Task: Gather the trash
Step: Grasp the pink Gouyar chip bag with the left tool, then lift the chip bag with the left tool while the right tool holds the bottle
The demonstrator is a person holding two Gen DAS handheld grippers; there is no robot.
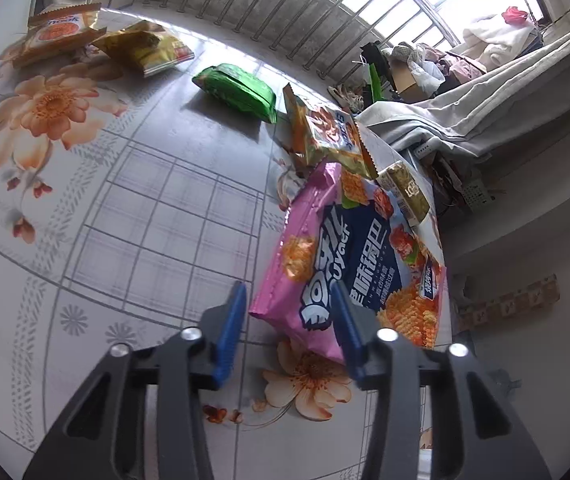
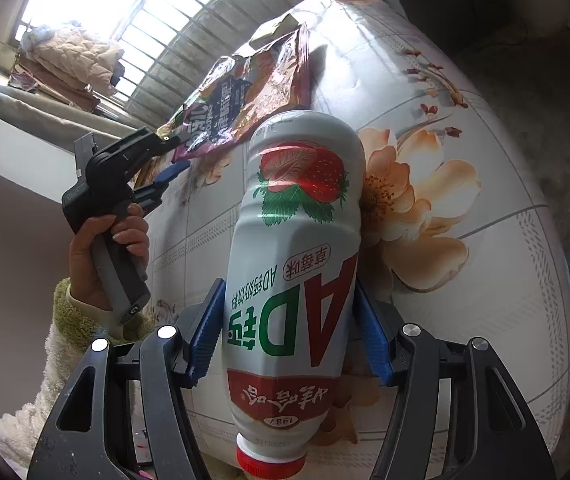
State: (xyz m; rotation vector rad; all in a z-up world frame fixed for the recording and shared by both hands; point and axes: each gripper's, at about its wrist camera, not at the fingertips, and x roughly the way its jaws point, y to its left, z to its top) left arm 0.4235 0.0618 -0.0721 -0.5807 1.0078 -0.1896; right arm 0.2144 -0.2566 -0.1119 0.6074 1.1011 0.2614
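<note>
Two grippers in view. Right gripper (image 2: 289, 336) fingers clamp a white plastic strawberry-drink bottle with red cap (image 2: 297, 264), held above the floral-cloth worktop (image 2: 485, 160). Left gripper (image 1: 287, 320) fingers stand partly apart astride the near corner of a pink-and-blue snack bag (image 1: 349, 264); contact unclear.

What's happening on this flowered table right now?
A person is clearing snack litter with two handheld grippers. The right gripper is clamped around a white strawberry-milk bottle, cap toward the camera. The left gripper straddles the corner of a pink snack bag at the table's edge, pads not yet pressing. A green packet, several orange and yellow wrappers and a small carton still lie on the cloth.
</note>
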